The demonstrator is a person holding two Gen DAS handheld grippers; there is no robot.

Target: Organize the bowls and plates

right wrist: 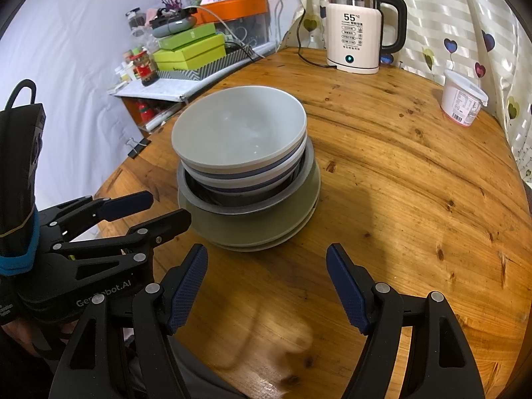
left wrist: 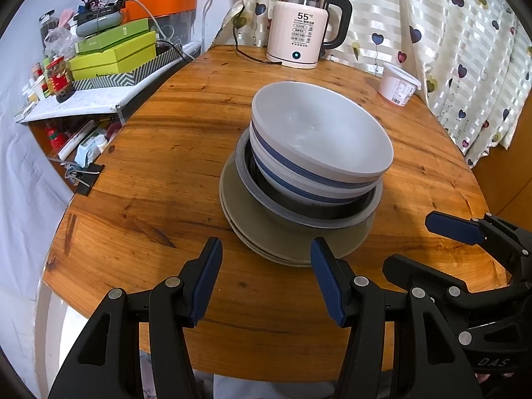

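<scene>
A stack of dishes stands on the round wooden table (left wrist: 166, 139). Two grey-green plates (left wrist: 262, 232) lie at the bottom, a dark pan-like bowl with a grey rim (left wrist: 309, 216) sits on them, and two white bowls with blue bands (left wrist: 316, 139) nest on top, tilted. The stack also shows in the right wrist view (right wrist: 242, 153). My left gripper (left wrist: 266, 279) is open and empty just in front of the plates. My right gripper (right wrist: 266, 286) is open and empty, near the stack's front; it also shows in the left wrist view (left wrist: 432, 242).
A white electric kettle (left wrist: 299, 30) with its cord stands at the table's back. A white tub (left wrist: 397, 84) sits at the back right by the curtain. A cluttered shelf with green boxes (left wrist: 113, 53) is to the left. A binder clip (left wrist: 84, 178) grips the table's left edge.
</scene>
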